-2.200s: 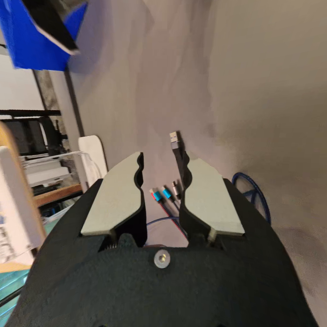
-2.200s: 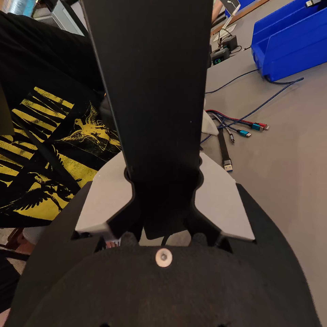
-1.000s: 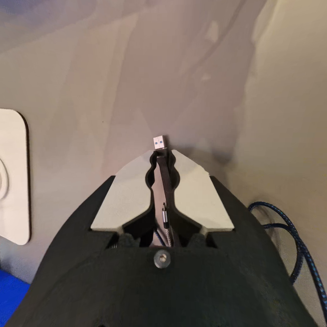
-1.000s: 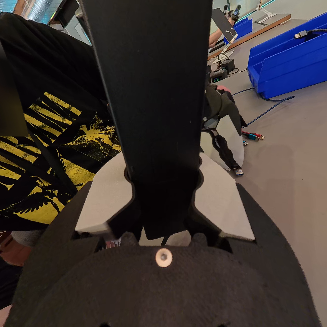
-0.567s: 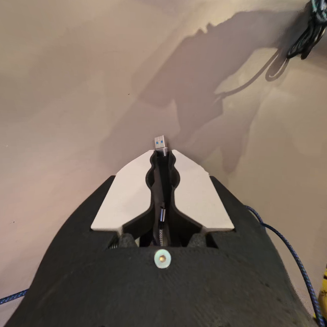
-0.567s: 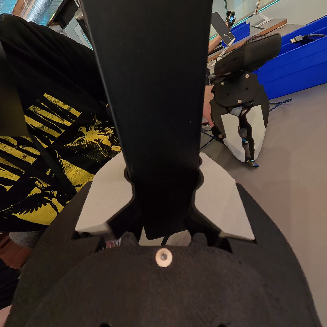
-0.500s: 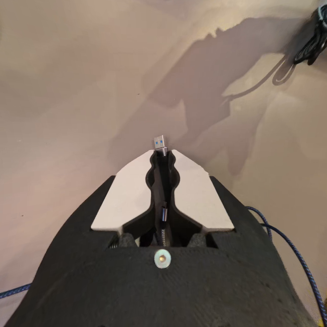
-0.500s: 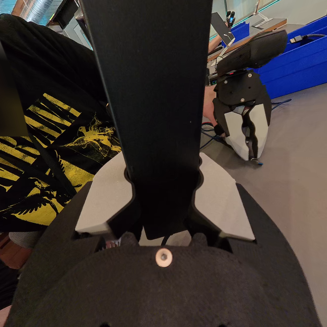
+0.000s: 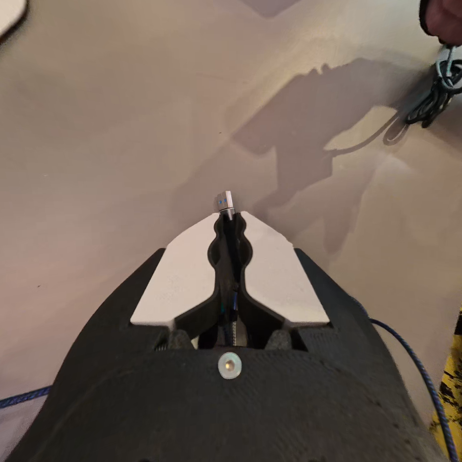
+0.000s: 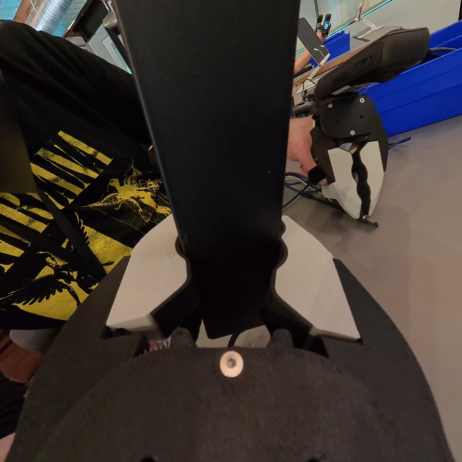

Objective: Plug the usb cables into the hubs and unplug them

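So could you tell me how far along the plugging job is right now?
Early. Done: the left claw is clamped on a USB cable, plug sticking out, and the right claw grips the black hub. In hand: the plug is off the hub, near the table. Left: plugging in, then unplugging.

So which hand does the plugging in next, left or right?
Probably the left. The left gripper is clamped on the cable with its USB plug sticking out front, free to move. The right gripper only steadies the black hub.
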